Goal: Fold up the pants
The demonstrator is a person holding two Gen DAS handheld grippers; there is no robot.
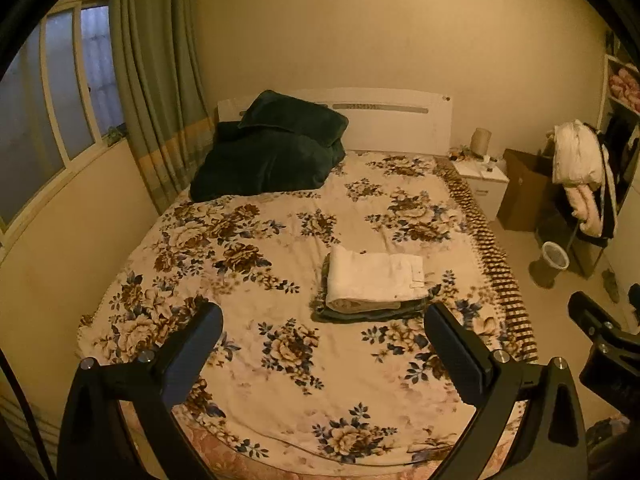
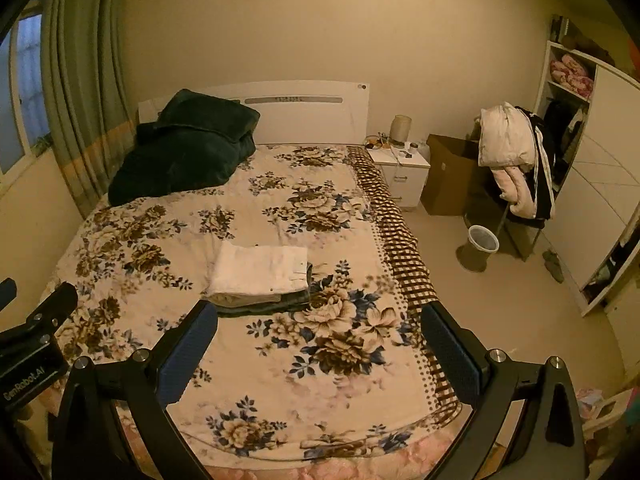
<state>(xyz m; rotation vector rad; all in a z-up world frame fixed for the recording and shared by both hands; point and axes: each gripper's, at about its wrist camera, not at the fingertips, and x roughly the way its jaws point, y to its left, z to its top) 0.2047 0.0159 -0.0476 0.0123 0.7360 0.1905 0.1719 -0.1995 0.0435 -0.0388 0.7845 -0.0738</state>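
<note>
We see the folded pants point(image 1: 374, 278) lying on top of a small stack of other folded clothes, on the bedspread point(image 1: 256, 264) just past the bed's middle toward three o'clock. At eleven o'clock a heaped blanket point(image 1: 268, 156) leans against the headboard point(image 1: 396, 120). At two o'clock, off the bed, the nightstand point(image 1: 482, 182) stands before a cardboard box point(image 1: 520, 188), with the bin point(image 1: 554, 258) on the floor nearer us.
</note>
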